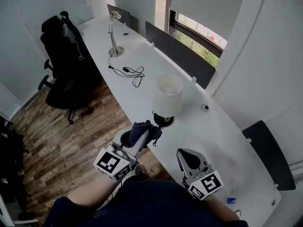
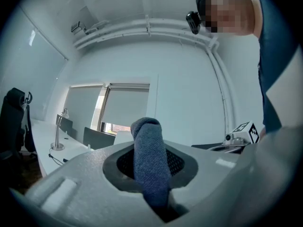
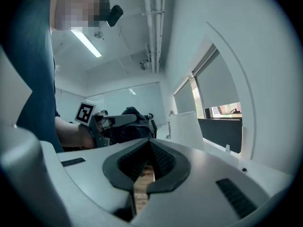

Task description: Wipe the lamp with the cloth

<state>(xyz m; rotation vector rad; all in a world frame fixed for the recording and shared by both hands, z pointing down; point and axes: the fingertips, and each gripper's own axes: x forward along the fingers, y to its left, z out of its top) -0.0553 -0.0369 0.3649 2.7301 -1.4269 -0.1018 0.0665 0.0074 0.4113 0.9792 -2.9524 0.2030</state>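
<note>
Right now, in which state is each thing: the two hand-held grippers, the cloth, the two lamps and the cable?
Left hand-held gripper: shut on the cloth.
Right hand-held gripper: shut, nothing between its jaws.
Cloth: folded, pinched, standing out of the left jaws.
Table lamp: upright on the desk, appears unlit.
Desk lamp: upright at the far end.
Cable: loose, lying on the desk.

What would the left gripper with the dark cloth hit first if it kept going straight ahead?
Most likely the lamp, just beyond the cloth clamped in the left gripper. Whether base or shade comes first is unclear.
</note>
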